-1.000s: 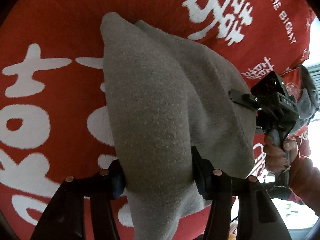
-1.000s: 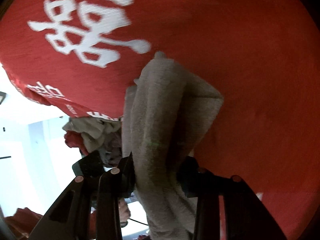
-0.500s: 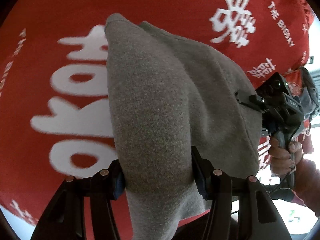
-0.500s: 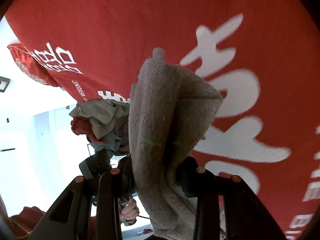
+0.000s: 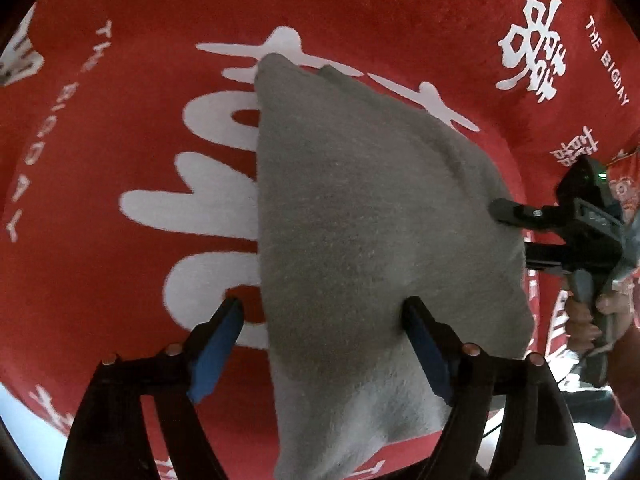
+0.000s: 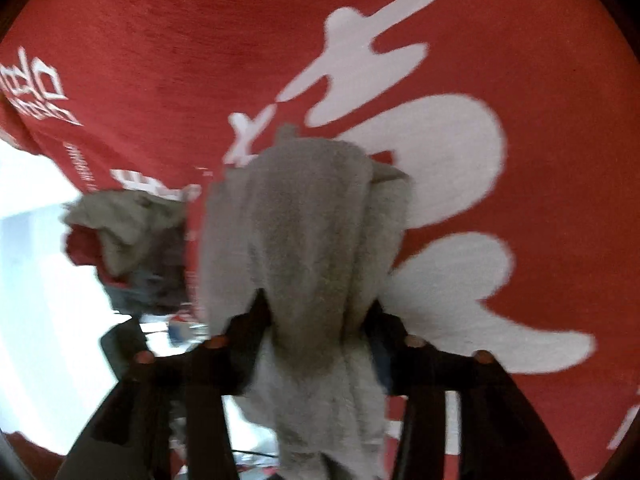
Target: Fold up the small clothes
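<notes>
Two grippers: my left gripper (image 5: 322, 320) has spread open, right gripper (image 6: 316, 312) pinches the grey cloth (image 5: 360, 220).
Risk: cloth sags unevenly onto the red blanket (image 5: 120, 140), spoiling my fold.

A heap of clothes (image 6: 132, 240) crowds the red cloth's (image 6: 200, 60) left edge; elsewhere open.

Draped over a printed cloth (image 5: 120, 128), a folded towel (image 5: 360, 220), between the fingers of the left gripper (image 5: 320, 344) at its near end. At its right edge, the right gripper (image 5: 516, 228). Left of the towel in the right wrist view, a heap of clothes (image 6: 128, 240) at the cloth's edge.
</notes>
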`<state>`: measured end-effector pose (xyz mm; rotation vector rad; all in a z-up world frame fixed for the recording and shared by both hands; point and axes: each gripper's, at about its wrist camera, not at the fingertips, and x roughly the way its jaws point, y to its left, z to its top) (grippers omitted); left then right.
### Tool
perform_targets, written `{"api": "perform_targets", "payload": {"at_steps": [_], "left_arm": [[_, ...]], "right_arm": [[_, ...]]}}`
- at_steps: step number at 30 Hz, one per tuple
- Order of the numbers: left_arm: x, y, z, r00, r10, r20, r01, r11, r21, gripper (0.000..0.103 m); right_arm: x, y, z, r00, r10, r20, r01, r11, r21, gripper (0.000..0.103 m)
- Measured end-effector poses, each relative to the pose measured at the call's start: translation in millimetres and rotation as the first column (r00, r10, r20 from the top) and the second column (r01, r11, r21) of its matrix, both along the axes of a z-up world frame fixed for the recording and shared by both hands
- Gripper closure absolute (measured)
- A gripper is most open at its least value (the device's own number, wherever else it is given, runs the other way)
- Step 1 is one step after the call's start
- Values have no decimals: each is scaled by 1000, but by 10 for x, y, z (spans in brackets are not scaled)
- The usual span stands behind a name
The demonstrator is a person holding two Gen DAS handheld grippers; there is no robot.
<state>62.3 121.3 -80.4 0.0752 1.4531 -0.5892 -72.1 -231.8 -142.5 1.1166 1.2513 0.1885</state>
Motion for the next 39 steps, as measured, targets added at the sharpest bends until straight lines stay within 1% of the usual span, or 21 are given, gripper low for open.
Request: {"api": "perform_targets", "payload": {"at_steps": [2, 4, 7, 9, 10, 13, 14, 15, 16, 17, 18, 20, 22, 24, 26, 30, 37, 39], "left_arm": [[-36, 64, 72, 1000, -5, 24, 4, 1000, 25, 20], [-78, 59, 146, 998, -16, 57, 13, 999, 53, 20], [-118, 11, 232, 997, -22, 78, 16, 997, 73, 20], [-134, 41, 277, 997, -13, 82, 6, 997, 81, 3], [-136, 42, 297, 996, -5, 89, -2, 997, 83, 0], [-176, 109, 322, 998, -4, 65, -2, 996, 89, 0], [-192, 124, 323, 998, -2, 60, -4, 995, 103, 0], [-207, 131, 328, 998, -5, 59, -2, 993, 116, 0], [-225, 128, 338, 998, -8, 62, -1, 991, 131, 0], [-245, 132, 354, 998, -9, 68, -1, 989, 145, 0], [-262, 136, 363, 998, -10, 69, -1, 988, 154, 0], [-310, 149, 354, 998, -11, 68, -1, 985, 175, 0], [-357, 145, 317, 997, -16, 76, 1, 981, 194, 0], [-405, 136, 279, 997, -21, 71, 5, 978, 206, 0], [-451, 121, 297, 997, -28, 78, 10, 977, 214, 0], [-523, 74, 432, 990, -53, 132, 23, 975, 220, 0], [-608, -26, 675, 979, -105, 174, 58, 965, 256, 0], [-641, -51, 746, 980, -116, 162, 70, 961, 267, 0]], "right_arm": [[-77, -18, 120, 1000, -15, -7, 15, 998, -59, 39], [-203, -12, 274, 1000, -19, 8, 20, 995, -103, 39], [-395, 80, 447, 1000, -11, 19, 13, 994, -110, 39], [-545, 189, 560, 1000, 1, 27, 1, 995, -97, 39], [-600, 223, 590, 1000, 4, 31, -1, 996, -91, 39], [-715, 410, 597, 1000, 19, 13, -18, 997, -74, 42], [-727, 461, 574, 1000, 20, 1, -20, 997, -78, 51], [-739, 496, 528, 999, 19, -26, -21, 996, -92, 71], [-742, 518, 510, 999, 13, -40, -17, 994, -106, 83], [-761, 523, 516, 999, 4, -42, -9, 992, -125, 92], [-787, 527, 546, 1000, -7, -28, 3, 989, -148, 94], [-826, 563, 577, 1000, -2, -18, -2, 980, -198, 95], [-866, 605, 503, 999, 32, -37, -41, 962, -270, 95], [-918, 616, 369, 997, 33, -63, -49, 963, -266, 95], [-976, 601, 301, 998, 21, -57, -35, 966, -257, 95], [-1020, 621, 369, 997, 16, -69, -34, 961, -275, 95], [-1187, 635, 634, 991, -17, -135, -23, 957, -291, 94], [-1229, 615, 739, 990, -33, -140, -9, 957, -290, 94]]}}
